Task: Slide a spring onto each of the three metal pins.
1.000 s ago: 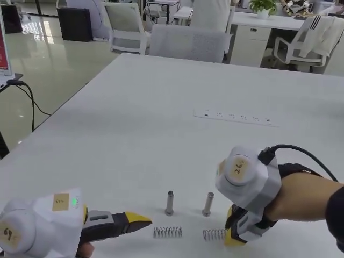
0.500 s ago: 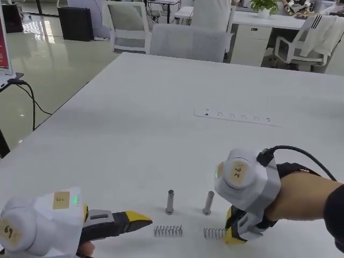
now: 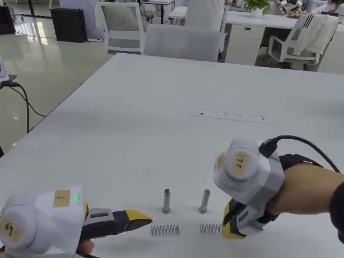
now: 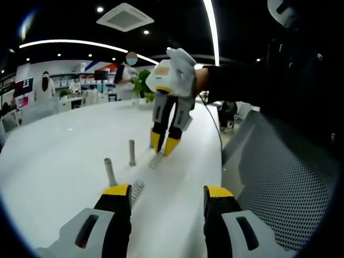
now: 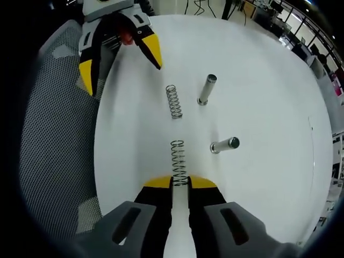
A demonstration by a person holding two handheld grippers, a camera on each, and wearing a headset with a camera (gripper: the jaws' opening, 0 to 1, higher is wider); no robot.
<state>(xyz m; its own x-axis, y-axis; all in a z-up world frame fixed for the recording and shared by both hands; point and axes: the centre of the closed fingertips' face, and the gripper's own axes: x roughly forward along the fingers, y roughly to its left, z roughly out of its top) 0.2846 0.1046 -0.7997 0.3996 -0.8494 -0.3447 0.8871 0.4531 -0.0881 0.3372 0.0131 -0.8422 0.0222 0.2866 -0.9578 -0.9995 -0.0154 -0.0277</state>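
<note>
The white-bodied left gripper (image 3: 141, 219) and right gripper (image 3: 231, 230), black-jawed and yellow-tipped, bear handwritten yellow labels (image 3: 240, 163); a black cable (image 3: 293, 141) loops by the dark sleeve (image 3: 338, 207).

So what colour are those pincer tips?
Yellow; best seen on the right gripper in the right gripper view.

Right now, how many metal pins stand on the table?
2. The left pin stands behind the loose spring; the right pin stands beside the right gripper, shut on the second spring. A third may be hidden.
</note>
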